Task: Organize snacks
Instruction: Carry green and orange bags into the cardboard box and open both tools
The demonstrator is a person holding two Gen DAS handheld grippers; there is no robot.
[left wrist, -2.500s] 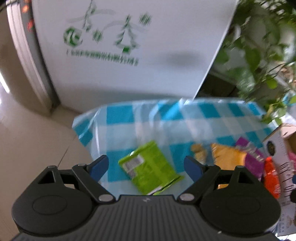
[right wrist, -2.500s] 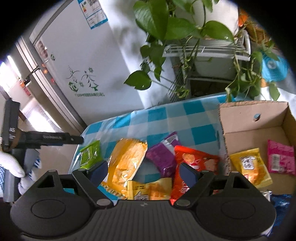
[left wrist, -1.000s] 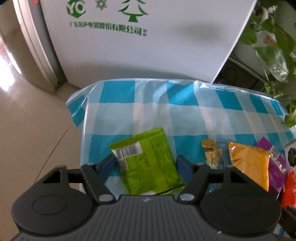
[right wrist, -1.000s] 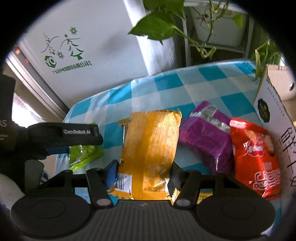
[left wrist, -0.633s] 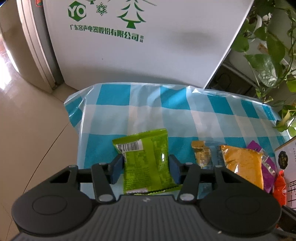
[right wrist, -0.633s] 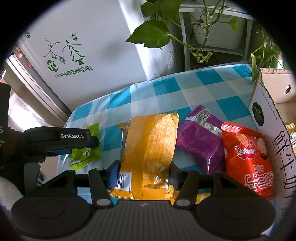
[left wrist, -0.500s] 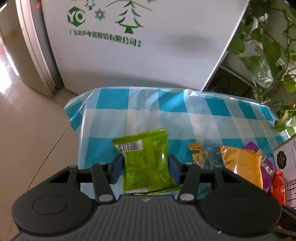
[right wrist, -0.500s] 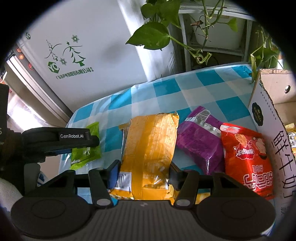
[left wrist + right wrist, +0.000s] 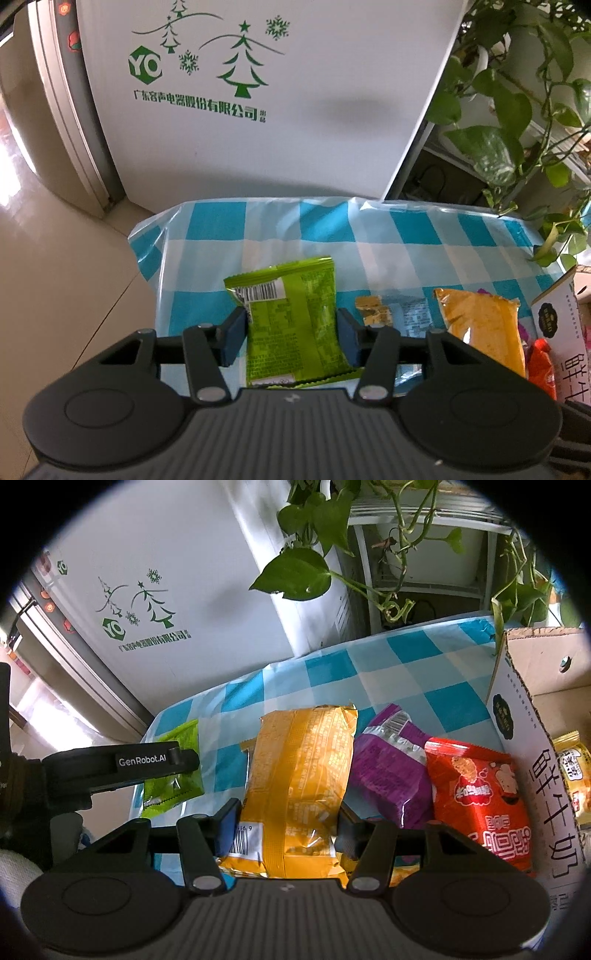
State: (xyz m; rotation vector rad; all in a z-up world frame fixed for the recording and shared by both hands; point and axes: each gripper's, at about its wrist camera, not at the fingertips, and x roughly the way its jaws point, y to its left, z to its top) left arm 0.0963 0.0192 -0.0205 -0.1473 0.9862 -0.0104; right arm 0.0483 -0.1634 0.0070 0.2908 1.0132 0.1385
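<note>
My left gripper point(image 9: 291, 338) is shut on a green snack packet point(image 9: 291, 321), its blue pads pressing both long sides; the packet is raised a little off the blue-checked tablecloth point(image 9: 369, 236). In the right wrist view the right gripper point(image 9: 284, 823) is shut on a big orange snack bag point(image 9: 299, 779), held by its near end. Beside that bag lie a purple bag point(image 9: 391, 771) and a red bag point(image 9: 480, 801). The left gripper's body point(image 9: 122, 766) and the green packet point(image 9: 177, 771) show at the left there.
An open cardboard box point(image 9: 524, 716) with a yellow packet point(image 9: 574, 771) inside stands at the right. A small brown wrapper point(image 9: 373, 312) lies on the cloth. A white fridge point(image 9: 258, 92) stands behind the table, leafy plants point(image 9: 306, 572) at the back right. The floor point(image 9: 55, 277) drops off left.
Both grippers closed onto their packets, the left on the green one and the right on the orange bag. Both then rose slightly with the packets in their grip.
</note>
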